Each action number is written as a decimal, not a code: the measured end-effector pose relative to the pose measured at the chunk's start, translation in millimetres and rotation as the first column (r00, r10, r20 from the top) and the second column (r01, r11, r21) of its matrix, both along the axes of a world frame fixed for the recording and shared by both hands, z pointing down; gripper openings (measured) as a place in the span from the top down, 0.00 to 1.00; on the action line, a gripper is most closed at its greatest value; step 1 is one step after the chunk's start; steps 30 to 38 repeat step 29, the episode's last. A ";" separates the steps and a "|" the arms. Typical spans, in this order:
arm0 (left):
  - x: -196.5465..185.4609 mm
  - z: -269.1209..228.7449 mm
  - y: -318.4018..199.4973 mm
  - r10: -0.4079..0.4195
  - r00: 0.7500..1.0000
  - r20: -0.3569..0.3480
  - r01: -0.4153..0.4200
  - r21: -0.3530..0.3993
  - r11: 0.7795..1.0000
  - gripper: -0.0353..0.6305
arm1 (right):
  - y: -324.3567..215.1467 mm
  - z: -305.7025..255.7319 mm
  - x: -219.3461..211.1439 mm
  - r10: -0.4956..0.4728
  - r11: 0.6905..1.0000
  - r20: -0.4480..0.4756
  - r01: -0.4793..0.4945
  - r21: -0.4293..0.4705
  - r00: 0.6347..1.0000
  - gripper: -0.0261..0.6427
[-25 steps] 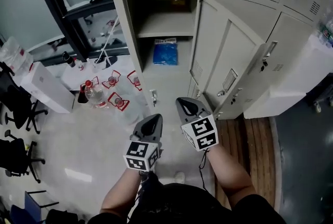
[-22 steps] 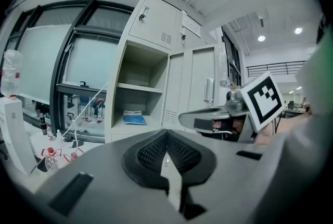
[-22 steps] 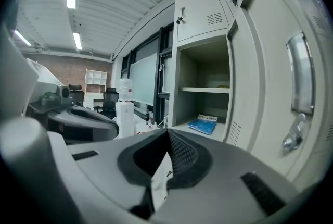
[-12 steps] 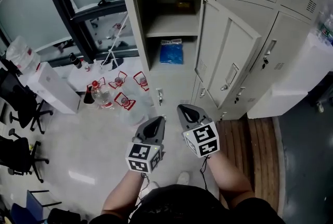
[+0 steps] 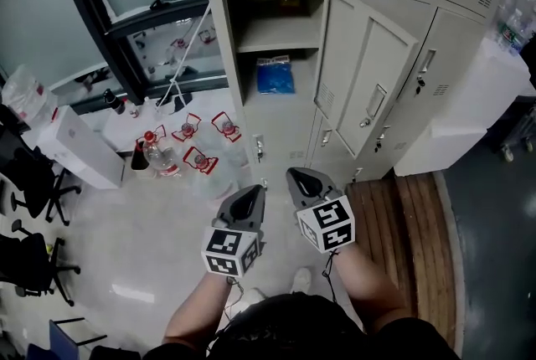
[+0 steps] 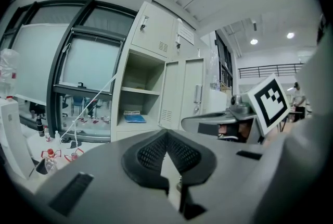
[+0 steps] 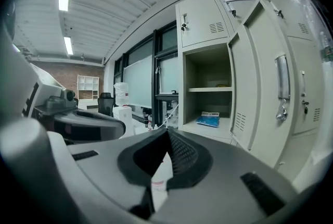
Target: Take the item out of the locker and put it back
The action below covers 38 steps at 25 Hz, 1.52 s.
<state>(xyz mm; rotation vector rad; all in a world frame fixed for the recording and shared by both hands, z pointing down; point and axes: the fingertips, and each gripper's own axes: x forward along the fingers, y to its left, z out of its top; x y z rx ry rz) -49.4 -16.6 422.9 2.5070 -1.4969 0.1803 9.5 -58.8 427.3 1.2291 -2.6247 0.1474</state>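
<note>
A pale grey metal locker (image 5: 214,40) stands with one compartment open, its door (image 5: 368,74) swung out to the right side of the opening. Inside the locker, a flat blue plastic packet (image 5: 275,75) lies on the compartment's bottom, under the inner shelf (image 5: 280,38) and towards the back. Both tools are outside the locker, in front of the opening and well apart from the packet, pointing towards it. The left tool (image 5: 251,192) has its jaws brought together with nothing between them. The right tool (image 5: 295,176), just beside it and nearer the door, is likewise closed and empty. On the pale floor (image 5: 142,241) to the left of the locker stands a cluster of clear plastic bottles with red caps (image 5: 159,156).
</note>
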 end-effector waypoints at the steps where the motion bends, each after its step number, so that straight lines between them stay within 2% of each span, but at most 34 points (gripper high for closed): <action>1: -3.1 -0.3 3.6 0.005 1.000 -0.001 -0.005 0.002 1.000 0.94 | 4.2 -0.2 -2.7 0.005 1.000 -0.001 -0.005 0.001 1.000 0.96; 13: -25.3 -1.1 33.5 0.044 0.999 -0.013 -0.044 0.009 0.999 0.94 | 37.5 -3.6 -22.2 0.045 0.999 -0.014 -0.045 0.014 0.999 0.96; 38: -27.1 -0.9 52.3 0.056 0.998 -0.022 -0.056 0.005 0.998 0.94 | 59.1 -3.9 -24.9 0.052 0.999 -0.024 -0.052 0.008 0.998 0.96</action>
